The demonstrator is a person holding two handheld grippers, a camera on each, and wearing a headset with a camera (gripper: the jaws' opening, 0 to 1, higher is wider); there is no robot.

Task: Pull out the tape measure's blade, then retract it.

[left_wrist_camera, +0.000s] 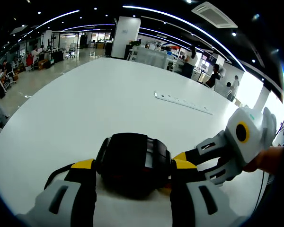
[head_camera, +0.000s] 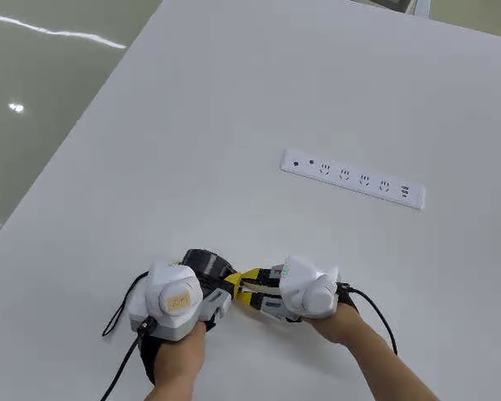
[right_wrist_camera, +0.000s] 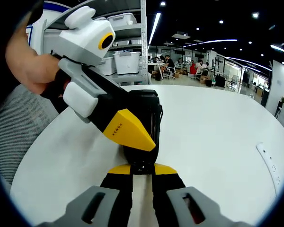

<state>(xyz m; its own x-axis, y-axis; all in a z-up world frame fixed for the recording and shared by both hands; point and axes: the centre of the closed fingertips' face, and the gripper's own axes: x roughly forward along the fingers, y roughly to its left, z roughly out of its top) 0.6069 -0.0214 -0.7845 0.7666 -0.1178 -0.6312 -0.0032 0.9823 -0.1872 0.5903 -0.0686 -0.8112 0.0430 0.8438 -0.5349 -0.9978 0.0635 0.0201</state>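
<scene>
A black tape measure [head_camera: 207, 264] lies on the white table [head_camera: 234, 125] near its front edge. In the left gripper view its body [left_wrist_camera: 135, 158] sits between the yellow-tipped jaws, and my left gripper [left_wrist_camera: 135, 166] is shut on it. My right gripper [head_camera: 245, 285] comes in from the right, its tips against the case's front. In the right gripper view the case [right_wrist_camera: 144, 116] is straight ahead. My right gripper [right_wrist_camera: 142, 170] has its jaws almost together on the small blade tip [right_wrist_camera: 142, 165] at the case's mouth. No length of blade shows outside the case.
A white power strip [head_camera: 352, 179] lies on the table further back and to the right. A thin black strap [head_camera: 121, 305] trails left of the left gripper, and a black cable [head_camera: 374, 307] runs off right. The table's left edge [head_camera: 58, 159] drops to the floor.
</scene>
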